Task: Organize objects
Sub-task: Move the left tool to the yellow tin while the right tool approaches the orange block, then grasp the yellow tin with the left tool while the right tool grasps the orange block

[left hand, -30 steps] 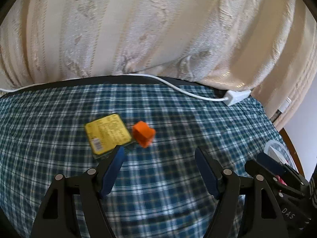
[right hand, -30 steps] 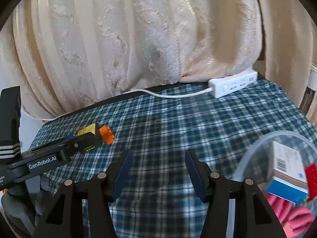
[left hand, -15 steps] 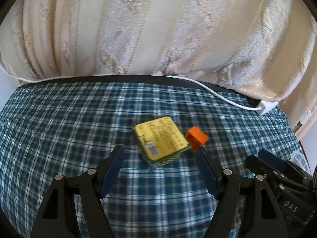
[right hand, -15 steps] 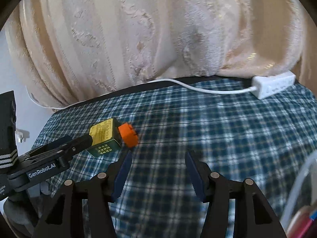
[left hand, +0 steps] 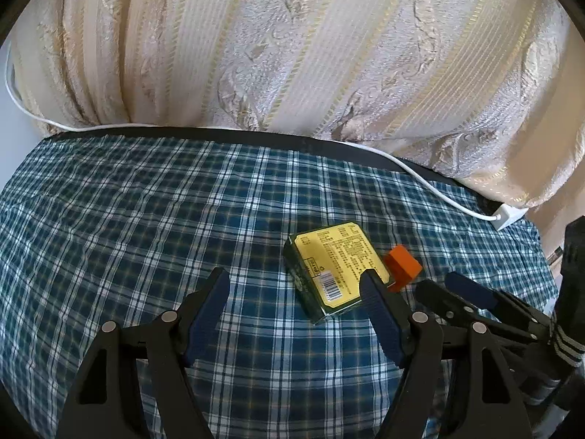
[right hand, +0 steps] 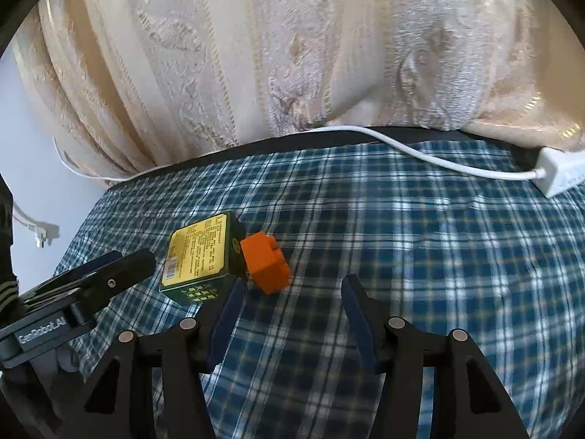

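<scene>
Yellow box (left hand: pixel 335 266) lies just ahead of the left gripper (left hand: pixel 294 294), beside its right finger. Orange block (right hand: pixel 266 262) touches the box, just ahead of the right gripper (right hand: pixel 290 301). Both grippers gape wide, holding nothing.

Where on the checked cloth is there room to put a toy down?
Two bare patches: the wide stretch of checked cloth left of the yellow box, up to the curtain, and the stretch right of the orange block, bordered by the white power strip and its cord. It is crowded around the box and block, where both hand-held grippers reach in.
</scene>
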`<state>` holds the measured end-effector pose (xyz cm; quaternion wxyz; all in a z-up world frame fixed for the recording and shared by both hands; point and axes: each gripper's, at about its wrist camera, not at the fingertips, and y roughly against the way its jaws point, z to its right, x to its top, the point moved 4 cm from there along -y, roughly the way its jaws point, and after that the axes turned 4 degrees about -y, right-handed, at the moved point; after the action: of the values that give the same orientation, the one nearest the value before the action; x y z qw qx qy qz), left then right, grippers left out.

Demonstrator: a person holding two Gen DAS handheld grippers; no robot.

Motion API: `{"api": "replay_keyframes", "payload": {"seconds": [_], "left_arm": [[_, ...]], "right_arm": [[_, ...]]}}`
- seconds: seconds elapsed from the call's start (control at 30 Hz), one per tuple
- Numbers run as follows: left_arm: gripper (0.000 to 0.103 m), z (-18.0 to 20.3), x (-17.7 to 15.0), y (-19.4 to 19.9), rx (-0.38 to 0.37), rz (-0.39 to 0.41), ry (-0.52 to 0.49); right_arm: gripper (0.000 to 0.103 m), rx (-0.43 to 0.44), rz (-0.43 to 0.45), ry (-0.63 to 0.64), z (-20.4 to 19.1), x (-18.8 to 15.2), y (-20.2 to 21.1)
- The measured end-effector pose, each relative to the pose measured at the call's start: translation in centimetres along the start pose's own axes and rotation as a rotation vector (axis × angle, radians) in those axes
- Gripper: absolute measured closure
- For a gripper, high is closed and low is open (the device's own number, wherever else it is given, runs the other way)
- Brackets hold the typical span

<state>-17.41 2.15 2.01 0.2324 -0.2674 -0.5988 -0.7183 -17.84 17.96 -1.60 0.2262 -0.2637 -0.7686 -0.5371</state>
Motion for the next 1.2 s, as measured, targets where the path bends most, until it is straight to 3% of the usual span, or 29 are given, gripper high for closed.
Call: {"api": "replay_keyframes", "payload": {"seconds": [0.23,0.57,0.87,1.2], "left_arm": [[0.028,-0.1,-0.1,-0.4,0.005,-0.012,0.000],[0.028,-0.2,-0.2,-0.7,0.007,-0.020,0.006],[0.028,-0.1,-0.4,-1.2,0.014,-0.030,0.000],[0.028,1.1,-0.6,-1.4,0.009,-0.041,-0.025]], "right_arm": [[0.044,-0.042,-0.036,0.018,-0.2,0.5,-2.2],[0.044,0.012,-0.054,0.076,-1.6,0.9,-3.0],[0.078,0.003,-0.071,0.112,-2.2,0.9,-3.5],[0.078,-0.039,-0.032,0.082,-0.4,-0.1,-0.6]]}}
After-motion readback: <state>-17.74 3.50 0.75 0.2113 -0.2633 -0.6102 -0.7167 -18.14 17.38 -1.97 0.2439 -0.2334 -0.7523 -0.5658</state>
